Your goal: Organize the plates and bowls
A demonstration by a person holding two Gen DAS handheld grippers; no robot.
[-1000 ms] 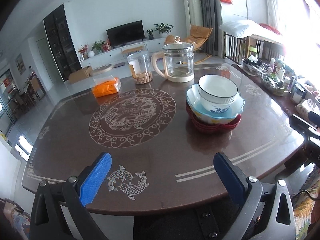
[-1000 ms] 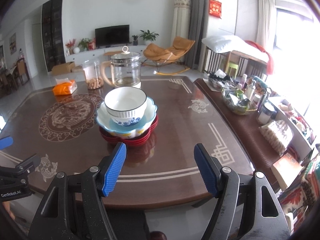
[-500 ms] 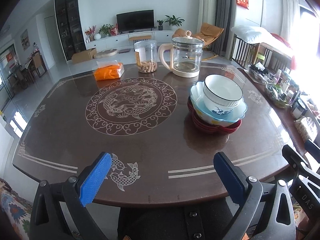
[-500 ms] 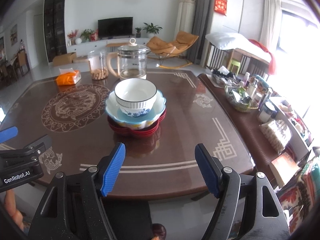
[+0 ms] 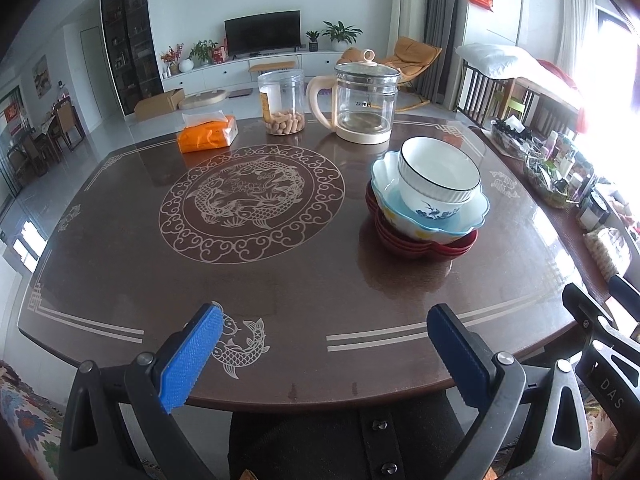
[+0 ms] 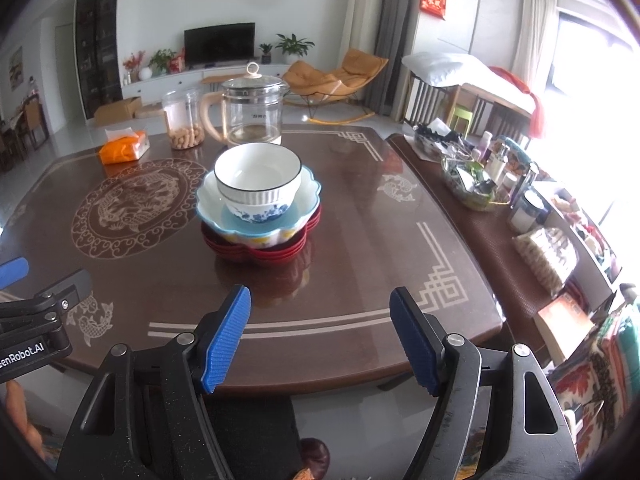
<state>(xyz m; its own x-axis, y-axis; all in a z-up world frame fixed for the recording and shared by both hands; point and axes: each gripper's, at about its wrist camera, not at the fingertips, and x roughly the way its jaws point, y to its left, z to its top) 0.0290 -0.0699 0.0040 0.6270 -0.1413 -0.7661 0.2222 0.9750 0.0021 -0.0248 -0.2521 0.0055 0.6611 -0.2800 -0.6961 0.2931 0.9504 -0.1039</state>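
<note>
A stack stands on the dark round table: a white bowl with a dark rim sits in a pale blue scalloped bowl, on red scalloped plates. In the right wrist view the white bowl, blue bowl and red plates lie straight ahead. My left gripper is open and empty over the table's near edge, left of the stack. My right gripper is open and empty, short of the stack.
At the table's far side stand a glass kettle, a clear jar of peanuts and an orange tissue pack. A side counter with a basket of bottles runs along the right.
Both grippers have drawn nearer the table and the stack looks larger. The left view has swung to centre the table. Both grippers stay open; the stack has not moved.
</note>
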